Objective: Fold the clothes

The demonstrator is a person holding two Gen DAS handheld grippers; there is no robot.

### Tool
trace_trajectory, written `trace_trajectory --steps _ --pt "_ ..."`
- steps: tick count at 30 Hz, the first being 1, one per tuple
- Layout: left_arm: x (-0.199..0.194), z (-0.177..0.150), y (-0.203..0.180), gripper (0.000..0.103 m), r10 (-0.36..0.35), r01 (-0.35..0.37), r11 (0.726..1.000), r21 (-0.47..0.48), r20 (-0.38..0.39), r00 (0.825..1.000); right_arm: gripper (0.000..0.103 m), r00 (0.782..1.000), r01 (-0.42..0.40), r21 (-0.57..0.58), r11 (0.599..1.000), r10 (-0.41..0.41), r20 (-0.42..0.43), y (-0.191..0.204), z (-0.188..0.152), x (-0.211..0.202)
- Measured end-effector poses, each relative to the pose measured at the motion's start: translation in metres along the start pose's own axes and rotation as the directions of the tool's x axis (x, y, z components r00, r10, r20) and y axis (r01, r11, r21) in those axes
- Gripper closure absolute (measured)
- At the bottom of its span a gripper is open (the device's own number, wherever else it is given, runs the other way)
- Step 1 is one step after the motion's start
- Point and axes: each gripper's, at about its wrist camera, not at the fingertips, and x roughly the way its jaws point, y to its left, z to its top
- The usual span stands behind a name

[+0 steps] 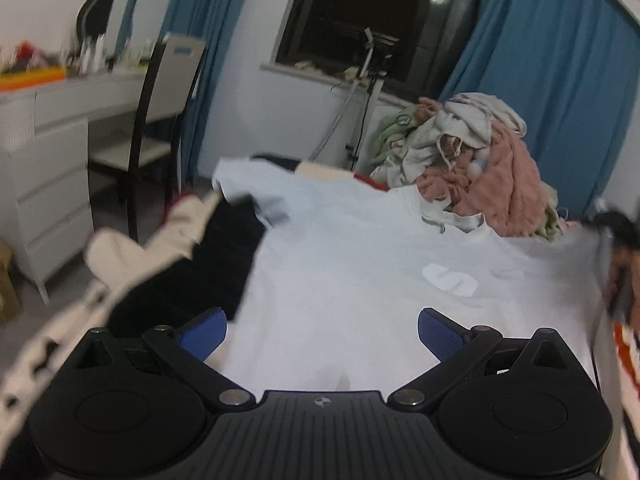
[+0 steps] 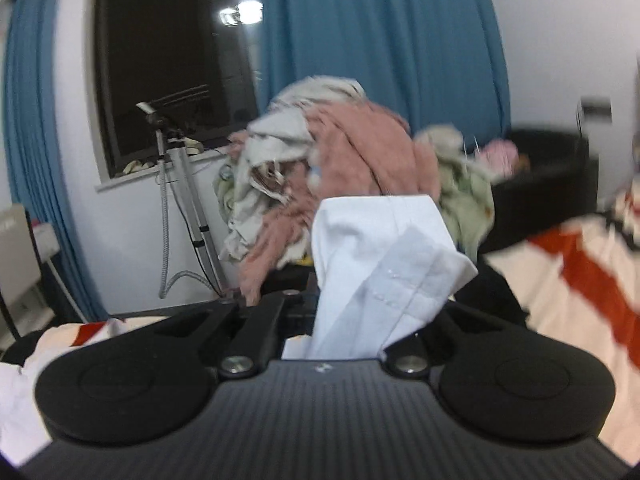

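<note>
**White T-shirt being handled on the bed**

A pale white cotton T-shirt [image 1: 360, 280] with a white logo is being spread flat over the striped bedding [image 2: 580, 264], before a heaped pile of pink and grey laundry [image 1: 472, 168]. Its bunched hem is being clamped in the right gripper [image 2: 352, 320]. The left gripper [image 1: 322, 332] is being held released above the shirt.

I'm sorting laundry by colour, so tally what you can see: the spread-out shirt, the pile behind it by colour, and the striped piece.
White T-shirt, spread flat, one edge pinched in the right gripper: 1
Pink fuzzy garment in the pile: 1
Pale green garment in the pile: 1
Cream or grey garments in the pile: at least 1, tangled
Red and white striped cloth: 1
Total: at least 5
</note>
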Motion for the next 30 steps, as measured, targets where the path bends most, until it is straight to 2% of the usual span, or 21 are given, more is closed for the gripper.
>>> trace_trajectory --steps 2,4,6,9,11,13,15,16,17,18,19,22,26,30 --pt "-0.008 0.0 0.005 0.0 0.026 -0.026 0.999 0.031 0.02 0.999 0.093 0.999 0.019 -0.126 0.992 -0.014 0.035 0.056 0.001 -0.009" --pt "-0.01 0.001 0.012 0.0 0.04 -0.04 0.999 0.005 0.033 0.999 0.093 0.999 0.009 -0.232 0.973 0.002 0.045 0.112 -0.01 -0.011" --pt "-0.008 0.002 0.02 0.0 0.03 -0.029 0.999 -0.027 0.028 0.999 0.093 0.999 -0.027 -0.313 0.949 0.033 0.013 0.164 -0.03 -0.007" --pt "0.002 0.001 0.028 0.0 0.023 -0.023 0.999 -0.041 0.021 1.0 0.093 0.998 -0.063 -0.452 0.89 0.05 -0.043 0.235 -0.075 0.01" --pt "0.011 -0.005 0.03 0.0 0.043 -0.043 0.999 -0.017 0.023 0.999 0.093 0.994 -0.093 -0.497 0.863 0.056 -0.089 0.268 -0.104 0.027" --pt "0.023 -0.008 0.032 0.0 0.051 -0.051 0.999 -0.011 0.012 0.999 0.092 0.99 -0.11 -0.513 0.851 0.046 -0.136 0.287 -0.126 0.042" --pt "0.037 -0.009 0.034 0.0 0.051 -0.051 0.999 -0.014 -0.007 0.999 0.087 0.979 -0.151 -0.488 0.86 0.061 -0.196 0.29 -0.139 0.055" --pt "0.043 -0.009 0.034 0.0 0.051 -0.052 0.999 -0.016 -0.016 0.999 0.065 0.968 -0.186 -0.466 0.865 0.081 -0.236 0.288 -0.144 0.062" --pt "0.05 -0.01 0.035 0.0 0.051 -0.052 0.998 -0.018 -0.025 0.998 0.05 0.953 -0.228 -0.433 0.872 0.109 -0.282 0.285 -0.146 0.068" --pt "0.056 -0.011 0.036 0.0 0.05 -0.051 0.998 -0.021 -0.032 0.998 0.026 0.943 -0.24 -0.387 0.89 0.12 -0.31 0.282 -0.145 0.073" --pt "0.06 -0.011 0.036 0.0 0.045 -0.046 0.999 -0.024 -0.034 0.998 0.022 0.933 -0.251 -0.318 0.914 0.142 -0.33 0.276 -0.141 0.07" --pt "0.066 -0.01 0.035 0.0 0.021 -0.023 0.999 -0.039 -0.051 0.998 0.022 0.901 -0.324 -0.146 0.935 0.259 -0.347 0.265 -0.122 0.053" --pt "0.061 -0.011 0.032 0.0 0.013 -0.015 0.999 -0.036 -0.038 0.999 0.022 0.923 -0.325 -0.195 0.925 0.265 -0.28 0.266 -0.098 0.01" --pt "0.051 -0.01 0.027 0.0 0.017 -0.018 0.999 -0.026 -0.021 1.0 0.022 0.92 -0.361 -0.163 0.918 0.321 -0.225 0.237 -0.065 -0.044"
